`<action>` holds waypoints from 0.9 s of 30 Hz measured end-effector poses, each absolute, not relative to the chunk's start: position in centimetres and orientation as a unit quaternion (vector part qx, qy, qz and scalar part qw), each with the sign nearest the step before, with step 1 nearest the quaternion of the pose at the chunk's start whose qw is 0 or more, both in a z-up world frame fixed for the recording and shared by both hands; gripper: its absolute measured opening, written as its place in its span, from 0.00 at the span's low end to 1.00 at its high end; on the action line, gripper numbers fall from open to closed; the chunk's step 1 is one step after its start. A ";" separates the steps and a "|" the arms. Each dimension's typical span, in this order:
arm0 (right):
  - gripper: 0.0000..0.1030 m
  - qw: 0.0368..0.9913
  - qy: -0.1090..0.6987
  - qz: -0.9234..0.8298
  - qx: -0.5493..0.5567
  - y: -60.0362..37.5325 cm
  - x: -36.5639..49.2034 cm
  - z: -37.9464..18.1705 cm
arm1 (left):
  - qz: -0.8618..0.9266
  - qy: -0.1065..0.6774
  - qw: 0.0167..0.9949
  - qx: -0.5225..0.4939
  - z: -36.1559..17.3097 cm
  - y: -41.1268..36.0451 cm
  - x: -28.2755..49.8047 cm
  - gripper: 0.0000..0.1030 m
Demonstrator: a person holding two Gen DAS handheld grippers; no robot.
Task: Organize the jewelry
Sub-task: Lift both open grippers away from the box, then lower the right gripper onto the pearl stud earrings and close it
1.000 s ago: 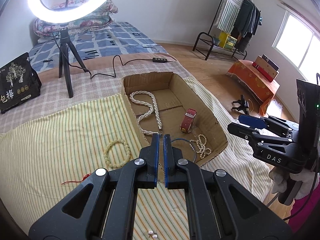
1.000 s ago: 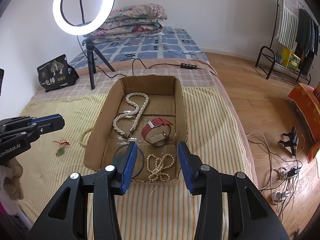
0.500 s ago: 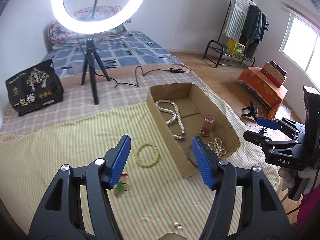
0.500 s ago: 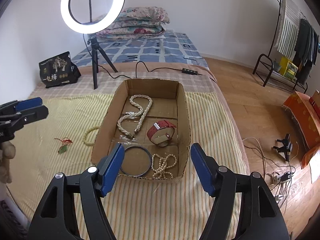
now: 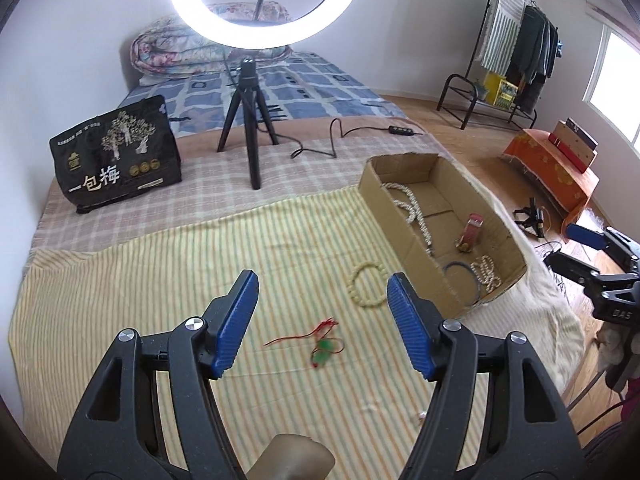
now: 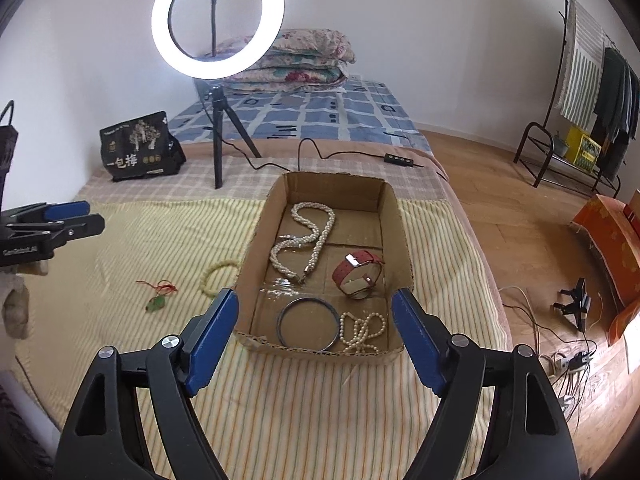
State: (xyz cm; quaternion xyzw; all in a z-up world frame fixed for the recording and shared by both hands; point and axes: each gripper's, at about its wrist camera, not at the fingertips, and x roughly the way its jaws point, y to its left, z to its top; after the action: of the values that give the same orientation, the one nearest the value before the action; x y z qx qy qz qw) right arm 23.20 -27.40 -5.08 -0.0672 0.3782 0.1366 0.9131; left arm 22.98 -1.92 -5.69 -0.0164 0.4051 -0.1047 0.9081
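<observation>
While both tongs stand spread wide and empty over the bed, the jewelry sits partly sorted. Left tongs (image 5: 322,322) hang above the striped cloth (image 5: 160,272), with a red-corded green pendant (image 5: 322,354) lying just beyond their blue tips and a pale bead bracelet (image 5: 367,287) a little farther off, just left of the box (image 6: 256,256). Right tongs (image 6: 316,336) hover at the near end of the box. Inside it, a twisted pearl necklace (image 6: 304,240) lies toward the far left, a red watch (image 6: 356,274) to the right, a dark bangle (image 6: 307,324) at the near wall, and a small pearl strand (image 6: 362,330) touching the bangle's right side. Behind the box stand a ring light (image 6: 218,20) on its tripod and a black bag (image 6: 140,148) to the left.
</observation>
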 end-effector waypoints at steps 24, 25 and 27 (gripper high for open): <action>0.77 0.845 0.422 0.280 -0.172 -19.2 14.1 -11.8 | -0.135 0.439 0.888 -0.026 -9.2 1.1 20.9 0.63; 0.76 0.840 0.427 0.286 -0.174 -18.9 13.9 -12.3 | -0.139 0.443 0.885 -0.026 -9.4 0.9 20.9 0.61; 0.76 0.831 0.436 0.297 -0.179 -18.5 13.6 -13.1 | -0.149 0.451 0.880 -0.026 -9.9 0.5 21.0 0.61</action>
State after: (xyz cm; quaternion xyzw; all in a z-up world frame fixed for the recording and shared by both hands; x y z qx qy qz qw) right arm 13.65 -18.52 -13.10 -0.1787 0.4360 0.2965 0.8307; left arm 21.01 0.47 -9.93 -0.0263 0.4508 -0.1494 0.8797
